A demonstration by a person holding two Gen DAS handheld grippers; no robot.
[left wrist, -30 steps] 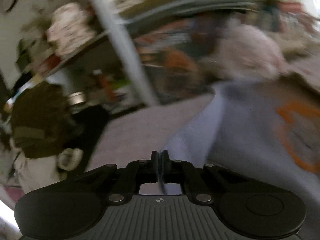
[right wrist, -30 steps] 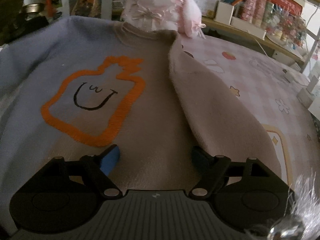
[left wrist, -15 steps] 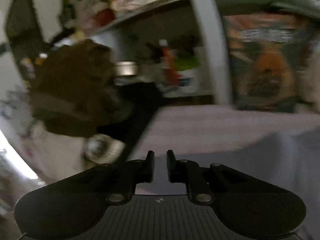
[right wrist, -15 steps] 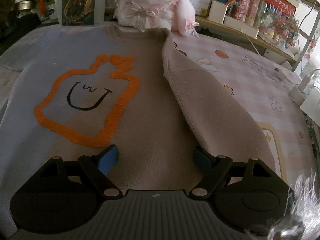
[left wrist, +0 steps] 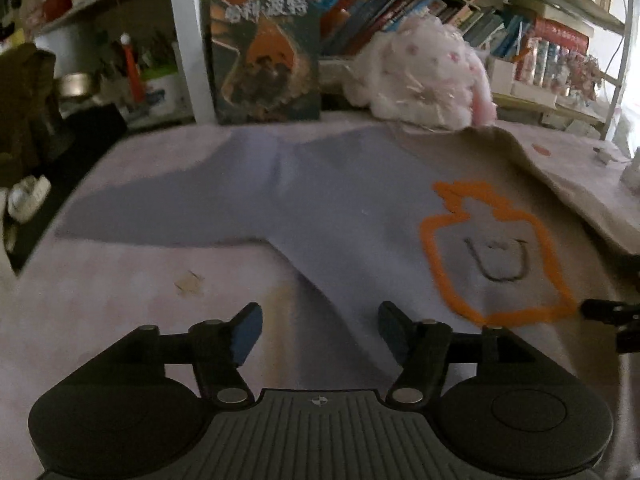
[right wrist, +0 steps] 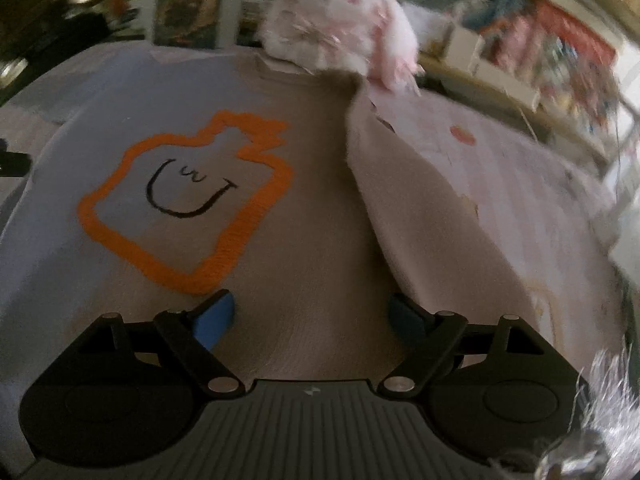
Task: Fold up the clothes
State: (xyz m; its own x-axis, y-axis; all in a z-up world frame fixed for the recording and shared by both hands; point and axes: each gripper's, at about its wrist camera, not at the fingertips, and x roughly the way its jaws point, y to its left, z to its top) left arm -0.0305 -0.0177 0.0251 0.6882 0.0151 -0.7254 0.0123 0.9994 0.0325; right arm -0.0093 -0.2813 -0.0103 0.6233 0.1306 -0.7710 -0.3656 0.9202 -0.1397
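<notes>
While I look along both claws: the sweater (left wrist: 344, 208) lies face up on a pink patterned bed cover (left wrist: 120, 280)
Sweater: lilac on my left half, beige on my right, with an orange bottle outline (right wrist: 188, 204) and a drawn smile on the chest
Left sleeve: spread flat, out to the side across the cover
Right side: beige flap (right wrist: 420, 216) folded in over the body
My left claw (left wrist: 320, 330): jaws have just been opening, now stand apart over the sweater's left edge, nothing between the pads
My right claw (right wrist: 310, 316): jaws wide, low over the beige front near the hem, gripping nothing
Beyond the collar: a pink plush rabbit (left wrist: 424, 76) sits touching the neckline
Behind it: a book (left wrist: 266, 52) stands upright against a white shelf post (left wrist: 188, 36), more books in rows to the right
</notes>
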